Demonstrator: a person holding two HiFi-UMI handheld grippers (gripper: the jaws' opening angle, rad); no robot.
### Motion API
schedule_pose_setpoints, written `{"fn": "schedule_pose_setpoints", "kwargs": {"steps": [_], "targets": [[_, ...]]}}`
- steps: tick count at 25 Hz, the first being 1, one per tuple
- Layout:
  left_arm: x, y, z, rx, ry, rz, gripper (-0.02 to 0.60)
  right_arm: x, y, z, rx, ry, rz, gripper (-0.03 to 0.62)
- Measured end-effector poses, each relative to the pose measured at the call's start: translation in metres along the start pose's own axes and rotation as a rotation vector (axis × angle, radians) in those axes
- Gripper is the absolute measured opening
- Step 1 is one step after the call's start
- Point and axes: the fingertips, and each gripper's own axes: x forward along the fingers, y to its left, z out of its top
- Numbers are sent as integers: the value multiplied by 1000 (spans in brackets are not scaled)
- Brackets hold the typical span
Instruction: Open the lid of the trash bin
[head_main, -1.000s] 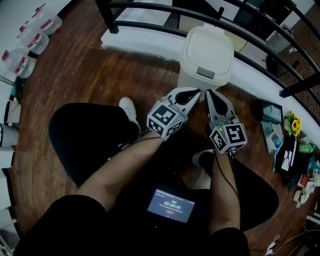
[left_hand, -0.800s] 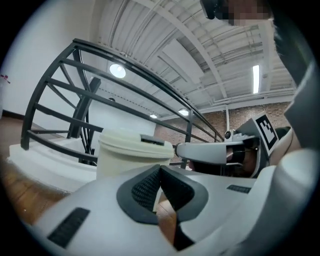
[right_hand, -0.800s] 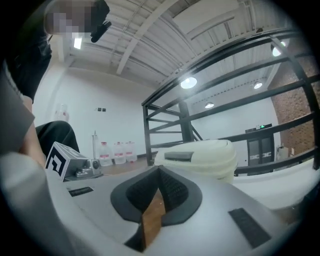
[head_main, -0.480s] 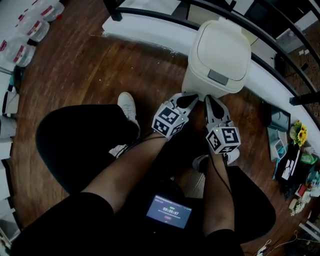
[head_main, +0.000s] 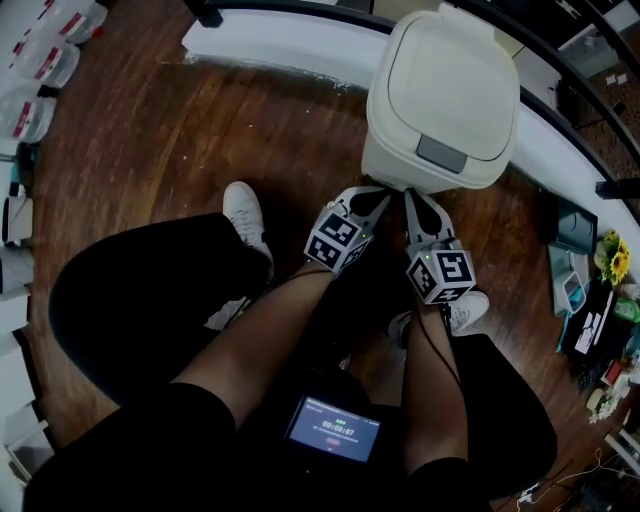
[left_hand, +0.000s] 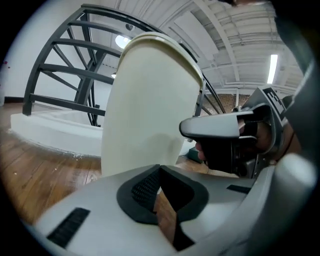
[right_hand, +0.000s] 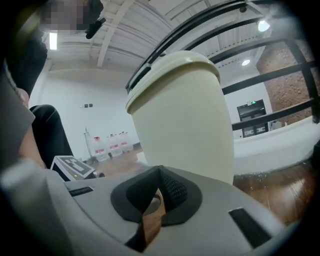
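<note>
The cream trash bin (head_main: 440, 95) stands on the wood floor against a white kerb, its lid down, with a grey push tab (head_main: 441, 155) at the near edge. My left gripper (head_main: 381, 193) and right gripper (head_main: 411, 196) sit side by side just below the bin's front wall, both shut and holding nothing. In the left gripper view the bin (left_hand: 150, 100) rises right ahead of the shut left gripper (left_hand: 160, 168), and the right gripper's body (left_hand: 225, 125) shows at the right. The right gripper view has the bin (right_hand: 182, 115) filling the middle beyond the shut right gripper (right_hand: 160, 170).
A white kerb (head_main: 280, 45) with a black railing runs behind the bin. Plastic bottles (head_main: 40, 70) lie at the far left. Clutter with yellow flowers (head_main: 618, 265) sits at the right. White shoes (head_main: 243, 215) and a lap screen (head_main: 333, 435) are near me.
The bin has grown larger and closer in the head view. Both grippers have edged up to its front wall, staying shut and side by side.
</note>
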Motion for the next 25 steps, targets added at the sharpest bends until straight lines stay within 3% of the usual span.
{"fn": "schedule_pose_setpoints", "kwargs": {"steps": [7, 13, 25], "targets": [[37, 19, -37, -9, 59, 0, 22, 20, -22, -31, 38, 24, 5, 6], [59, 38, -65, -15, 93, 23, 23, 24, -32, -54, 1, 79, 3, 6], [94, 58, -86, 10, 126, 41, 25, 25, -40, -69, 13, 106, 1, 6]]}}
